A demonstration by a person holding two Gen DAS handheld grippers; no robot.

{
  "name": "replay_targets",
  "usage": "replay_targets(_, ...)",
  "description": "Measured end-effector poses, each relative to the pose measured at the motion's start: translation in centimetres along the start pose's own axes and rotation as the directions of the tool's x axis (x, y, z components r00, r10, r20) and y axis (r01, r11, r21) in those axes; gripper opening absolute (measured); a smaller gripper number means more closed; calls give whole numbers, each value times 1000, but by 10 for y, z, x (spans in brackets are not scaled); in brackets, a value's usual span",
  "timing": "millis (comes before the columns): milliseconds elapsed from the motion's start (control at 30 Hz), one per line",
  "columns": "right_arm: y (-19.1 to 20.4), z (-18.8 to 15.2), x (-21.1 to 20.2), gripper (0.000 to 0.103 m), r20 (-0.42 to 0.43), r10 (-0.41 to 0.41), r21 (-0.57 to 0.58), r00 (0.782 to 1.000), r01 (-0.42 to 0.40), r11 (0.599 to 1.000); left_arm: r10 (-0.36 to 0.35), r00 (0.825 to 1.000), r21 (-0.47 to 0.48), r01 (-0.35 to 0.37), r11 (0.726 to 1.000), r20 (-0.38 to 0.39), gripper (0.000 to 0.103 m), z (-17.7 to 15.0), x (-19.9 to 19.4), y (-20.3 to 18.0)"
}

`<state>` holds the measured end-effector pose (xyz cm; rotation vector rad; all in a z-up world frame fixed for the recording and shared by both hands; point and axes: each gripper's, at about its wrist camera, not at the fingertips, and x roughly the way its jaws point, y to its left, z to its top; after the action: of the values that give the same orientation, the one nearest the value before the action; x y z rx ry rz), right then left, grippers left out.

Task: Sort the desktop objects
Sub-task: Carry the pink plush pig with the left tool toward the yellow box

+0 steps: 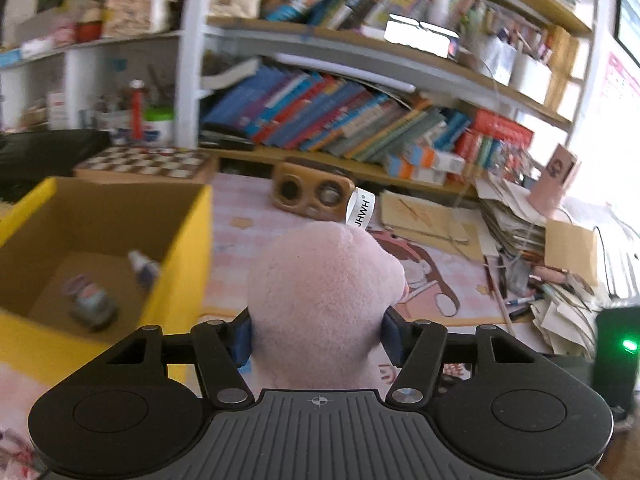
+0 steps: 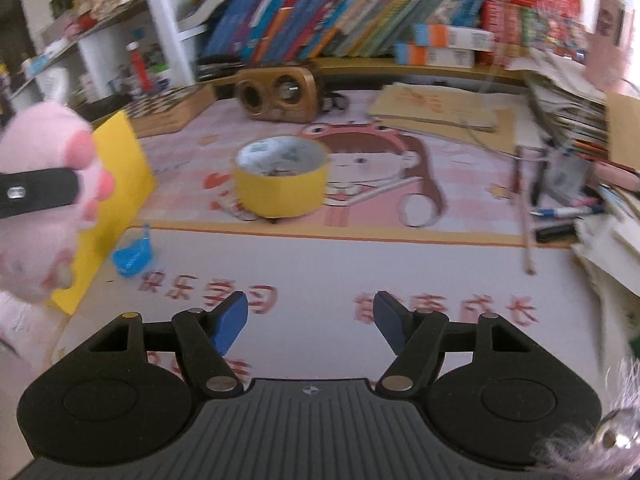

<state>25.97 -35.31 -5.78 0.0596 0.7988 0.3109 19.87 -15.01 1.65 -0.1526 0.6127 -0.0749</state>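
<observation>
Left gripper: closed from both sides on a pale pink plush toy, blue pads pressed into its flanks, white sewn-in label sticking up from its top. Held above the desk, just right of an open yellow cardboard box. Inside that box: a small jar lying on its side and a small white bottle leaning against the inner wall, both blurred.

Right gripper: wide open, gripping nothing, blue fingertips well apart above the pink-and-white cartoon desk mat. Same plush toy seen at the left edge of the right wrist view, pink feet showing, clamped by a black finger of the other gripper, in front of the yellow box wall.

On the mat, near the middle: a wide roll of yellow tape standing on its flat side. Nearer the box: a small crumpled blue plastic piece. Behind the tape, at the back of the desk: a brown wooden twin-speaker box. Left of it, a checkered board. Along the right side: pens and pencils scattered beside a messy stack of papers. Above the desk: shelves packed with leaning colourful books.
</observation>
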Motion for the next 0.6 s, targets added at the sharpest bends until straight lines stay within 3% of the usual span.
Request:
replay_targets(367,68,14,38,77,-39,185,-207,982,-189,960,150,988,-65,-146,987,47,61,-16,-64,30)
replay_targets(600,99,21,59,82,-56,215,-306,975,-221,926,208,977,-86,-203,975,49,61,-23,-82,43)
